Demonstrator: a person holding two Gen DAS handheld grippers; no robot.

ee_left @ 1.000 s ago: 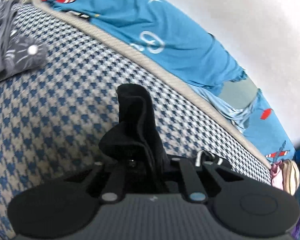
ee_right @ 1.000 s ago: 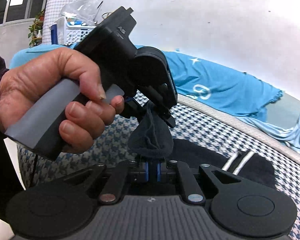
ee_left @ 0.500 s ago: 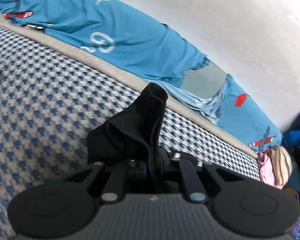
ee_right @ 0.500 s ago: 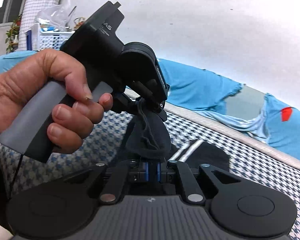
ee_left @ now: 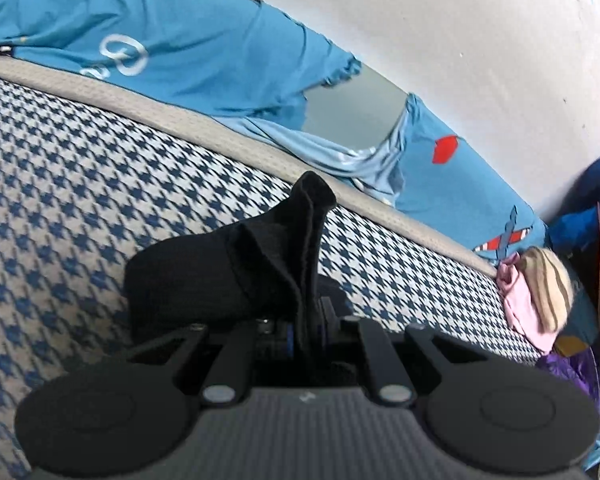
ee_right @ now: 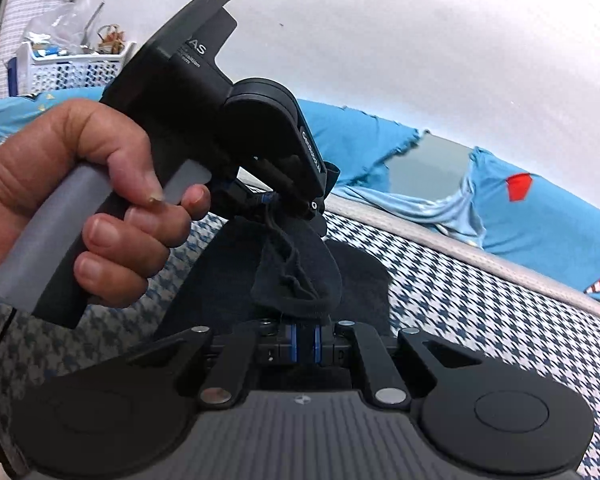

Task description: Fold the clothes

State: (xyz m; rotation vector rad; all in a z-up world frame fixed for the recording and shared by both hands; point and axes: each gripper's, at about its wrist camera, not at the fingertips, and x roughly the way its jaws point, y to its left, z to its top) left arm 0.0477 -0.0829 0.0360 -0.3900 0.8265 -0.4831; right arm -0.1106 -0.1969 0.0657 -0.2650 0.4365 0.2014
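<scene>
In the right wrist view, a white basket [ee_right: 66, 70] sat far back at the left edge. Just right of it, a hand [ee_right: 72, 200] clasped the grey handle of the left gripper [ee_right: 278, 206], whose fingers were clamped onto a bunched edge of the black garment [ee_right: 300, 268]. From there the dark cloth sagged down to the right gripper [ee_right: 305, 338], where the blue-edged fingers were pressed together on the lower hem, so the piece hung slack between the two tools. The rest of it lay spread on the houndstooth bed [ee_right: 460, 312] beneath. Further right, a blue patterned sheet [ee_right: 540, 216] ran along the white wall [ee_right: 420, 40].

In the left wrist view, the same checked mattress filled the left half, with the blue sheet behind its beige border. At centre, the black fabric stood up in a peak from the closed fingers. At the far right, beyond the bed's edge, a pink and striped bundle [ee_left: 536, 292] lay near dark blue clothing [ee_left: 592, 216].
</scene>
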